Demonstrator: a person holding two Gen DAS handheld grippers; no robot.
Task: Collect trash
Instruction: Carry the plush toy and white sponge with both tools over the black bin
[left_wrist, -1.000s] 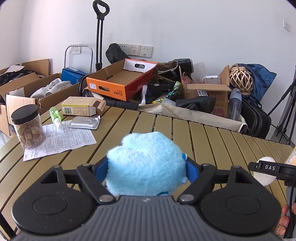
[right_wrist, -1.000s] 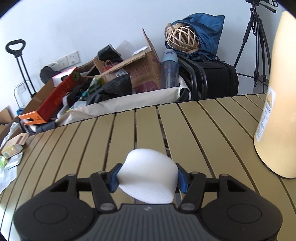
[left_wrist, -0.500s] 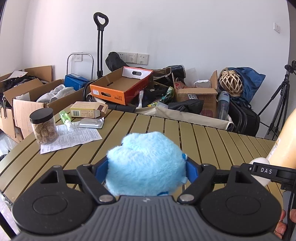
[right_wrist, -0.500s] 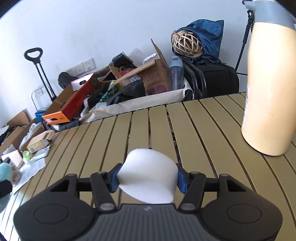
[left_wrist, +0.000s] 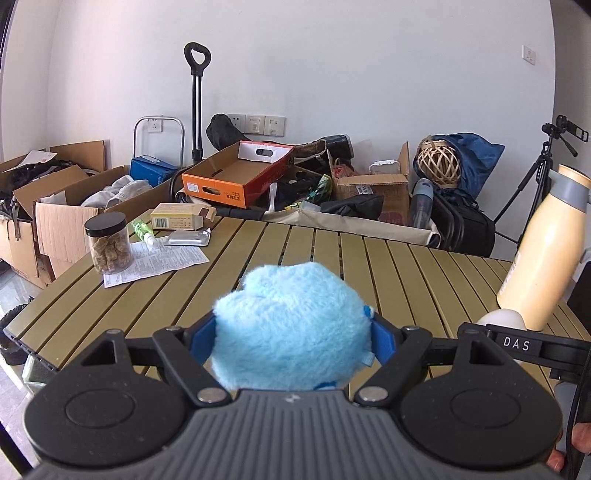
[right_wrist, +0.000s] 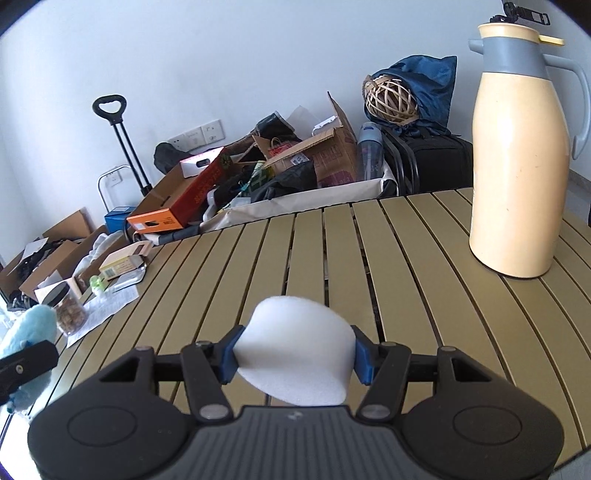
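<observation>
A fluffy light-blue plush ball (left_wrist: 291, 328) fills my left gripper (left_wrist: 291, 338), whose blue pads press on both its sides above the slatted olive table (left_wrist: 388, 266). My right gripper (right_wrist: 295, 354) is shut on a curved white foam piece (right_wrist: 295, 350), held over the table (right_wrist: 424, 302). In the left wrist view the right gripper's side and the foam (left_wrist: 504, 319) show at the right edge. At the left edge of the right wrist view, the blue plush (right_wrist: 27, 328) and part of the left gripper appear.
A cream thermos jug (right_wrist: 517, 166) stands on the table's right. At the table's far left lie a jar with a black lid (left_wrist: 108, 242), a printed paper sheet (left_wrist: 159, 260), a small green bottle (left_wrist: 142, 227), a foil pack (left_wrist: 186, 238) and a small carton (left_wrist: 181, 218). Cardboard boxes and bags crowd the floor behind.
Both grippers have drawn back from the table and risen with their loads still held. More of the table and the whole thermos jug have come into view.
</observation>
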